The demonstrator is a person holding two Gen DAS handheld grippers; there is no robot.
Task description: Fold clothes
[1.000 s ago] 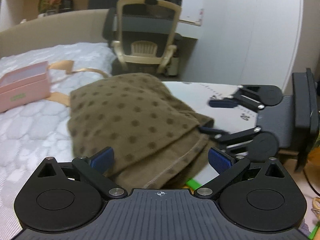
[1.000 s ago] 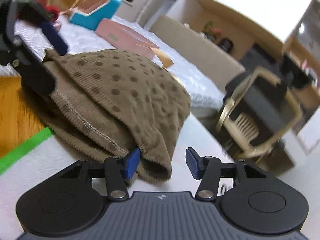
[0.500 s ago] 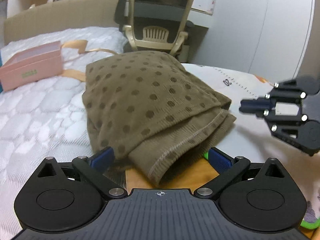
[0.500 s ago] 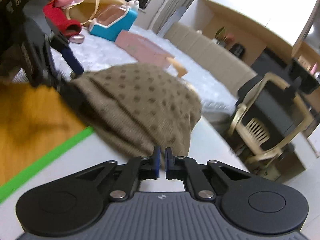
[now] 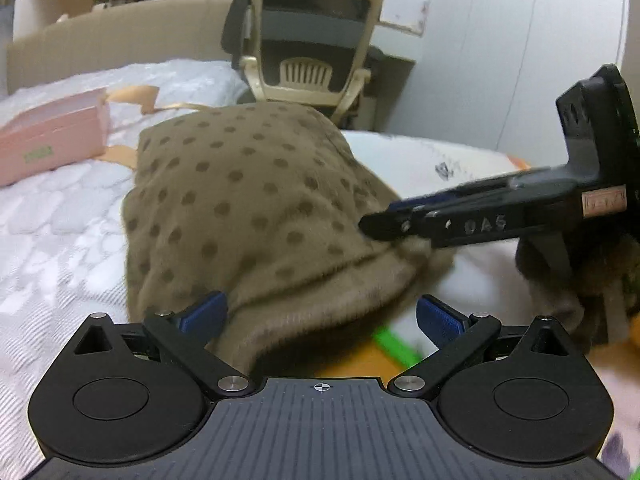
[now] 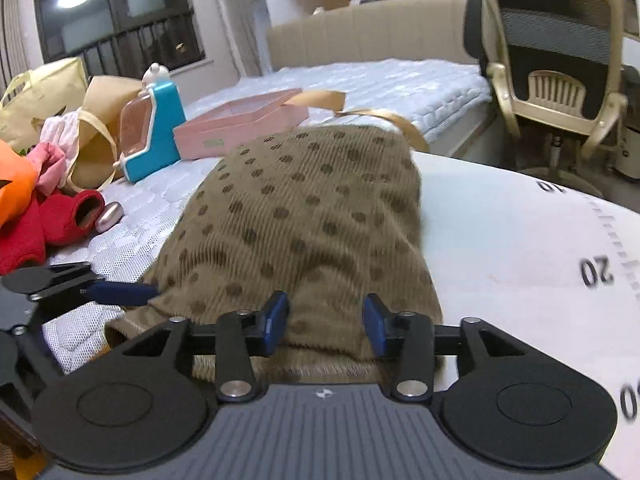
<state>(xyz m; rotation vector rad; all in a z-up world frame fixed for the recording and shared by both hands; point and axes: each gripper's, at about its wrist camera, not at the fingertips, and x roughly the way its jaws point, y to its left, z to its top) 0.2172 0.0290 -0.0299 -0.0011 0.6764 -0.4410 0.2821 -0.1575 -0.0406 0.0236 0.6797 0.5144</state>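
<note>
Brown dotted garment [image 5: 256,216] lying folded in layers across the edge of the bench [image 6: 520,248], its far side reaching the white bed [image 5: 60,216]. Change over the last second: the right hand-held gripper [image 6: 325,322], whose blue pads were pressed together clear of the cloth 0.5 s ago, now stands with its jaws partly spread astride the near hem, the fabric lying between the pads without being pinched. The left hand-held gripper [image 5: 320,314] is spread wide as before, one pad touching the left of the near fold, the other clear over the green tape [image 5: 394,346] on the bench – it holds nothing. In the left view the right tool [image 5: 472,216] crosses from the right, its tip on the garment's right edge. Reading: both tools are set at the near hem of an already layered bundle, which fits either a grasp for a further fold or a release after one – the frames do not settle which. Pink box [image 6: 240,124] and office chair [image 5: 312,44] lie beyond.
</note>
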